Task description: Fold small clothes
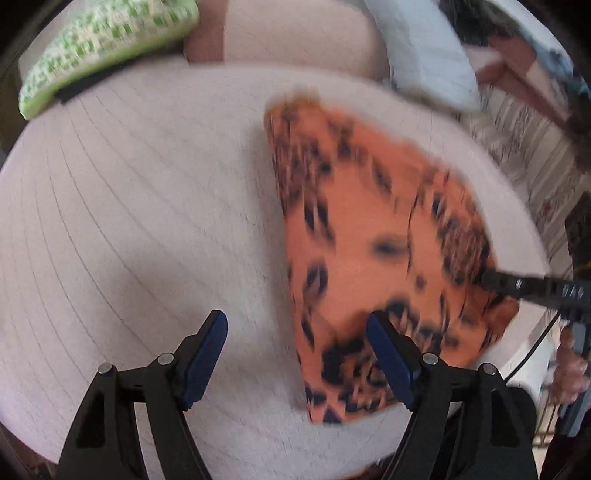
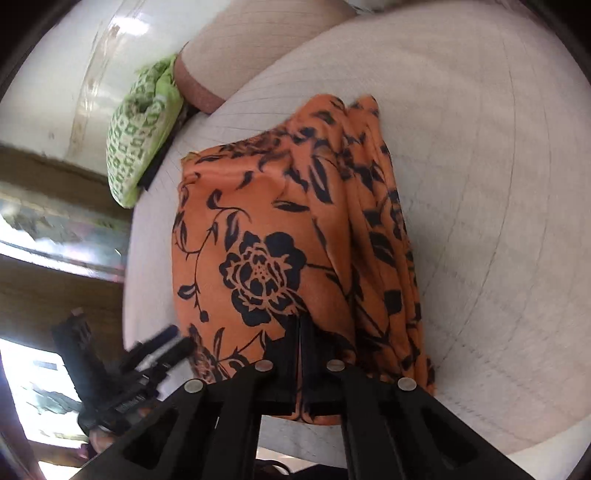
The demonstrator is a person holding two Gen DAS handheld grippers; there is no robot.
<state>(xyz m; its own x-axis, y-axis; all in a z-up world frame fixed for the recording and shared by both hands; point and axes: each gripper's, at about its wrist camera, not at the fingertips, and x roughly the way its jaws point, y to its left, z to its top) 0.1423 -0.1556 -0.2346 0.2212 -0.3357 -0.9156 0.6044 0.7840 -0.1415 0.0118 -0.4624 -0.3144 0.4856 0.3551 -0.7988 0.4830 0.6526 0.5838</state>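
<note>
An orange garment with a black flower print [image 1: 369,240] lies folded on a pale quilted cushion [image 1: 147,203]. My left gripper [image 1: 297,332] is open and empty, just above the cushion, its right finger at the garment's near left edge. My right gripper [image 2: 300,325] is shut on the near edge of the orange garment [image 2: 266,229]; it shows in the left wrist view [image 1: 491,280] at the garment's right edge. My left gripper also shows blurred in the right wrist view [image 2: 166,343], low on the left beside the garment.
A green and white patterned cloth [image 1: 99,48] lies at the cushion's far left; it also shows in the right wrist view [image 2: 144,129]. A light blue cloth [image 1: 424,51] lies at the far right. A beige cushion back [image 1: 295,33] stands behind.
</note>
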